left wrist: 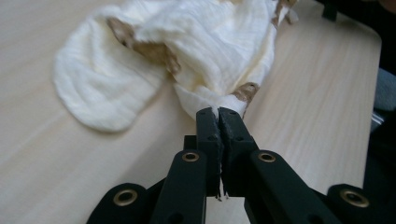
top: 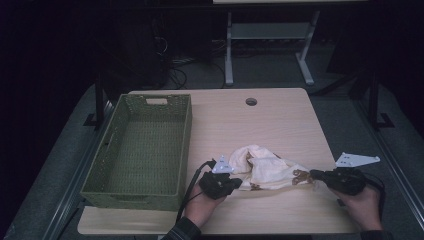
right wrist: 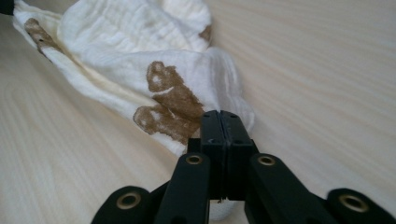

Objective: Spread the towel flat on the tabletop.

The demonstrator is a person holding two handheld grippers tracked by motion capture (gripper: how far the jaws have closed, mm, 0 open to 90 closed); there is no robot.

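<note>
At the bottom of the high view, the person's two hands come in from the lower edge, each with a black gripper. The left gripper [top: 239, 183], low and just left of centre, has its jaws pressed together on one corner of a cream muslin cloth [top: 265, 170] printed with brown bears; its own view shows the fabric pinched right at the jaw tips [left wrist: 218, 112]. The right gripper [top: 314, 174], at the lower right, is likewise clamped on the opposite corner of the cloth, the tips [right wrist: 222, 114] closed over a fold beside a brown bear print [right wrist: 170, 100]. The cloth lies bunched between them on the pale wooden table [top: 280, 125], in the lower middle of the frame. Farther back on the left stands an empty green woven basket [top: 185, 145], well apart from the cloth.
</note>
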